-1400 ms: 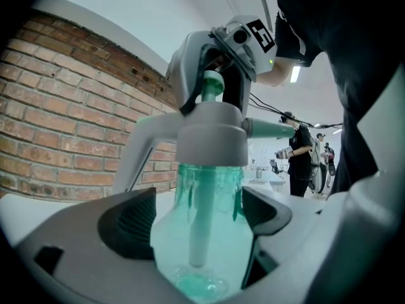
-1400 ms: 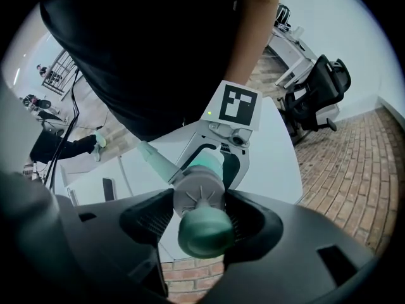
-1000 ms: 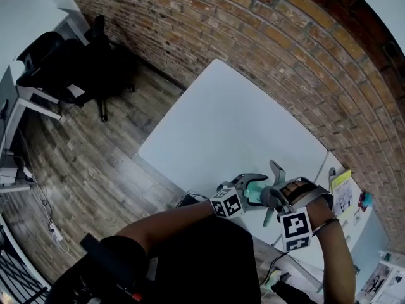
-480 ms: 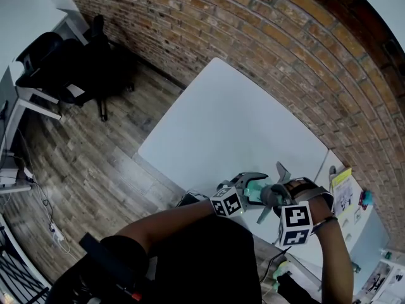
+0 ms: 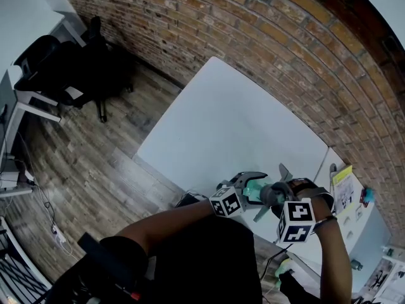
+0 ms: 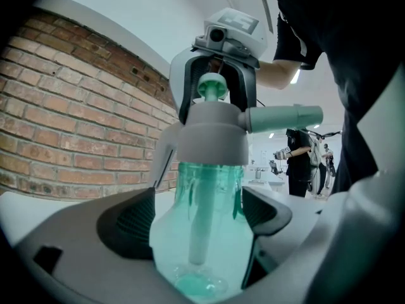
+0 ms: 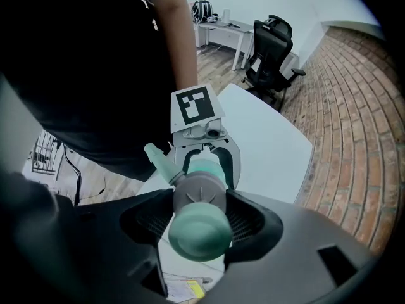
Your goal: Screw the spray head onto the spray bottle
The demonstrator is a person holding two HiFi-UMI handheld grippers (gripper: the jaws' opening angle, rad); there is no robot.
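Your left gripper [image 5: 248, 183] sits level at lower centre of the head view, jaws wide, pads pressing the spray bottle [image 6: 209, 195]. Your right gripper [image 5: 271, 198], just right of it, points straight down, jaws clamped on the spray head [image 7: 197, 198]. Both forearms angle inward.

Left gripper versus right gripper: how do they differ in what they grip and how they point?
The left gripper is shut on the clear green bottle; the right gripper is shut on the grey spray head. The left gripper points about level, side-on to the bottle; the right gripper points straight down over the spray head's top. Shared: both hold one assembly, spray head sitting on the bottle, above the white table.
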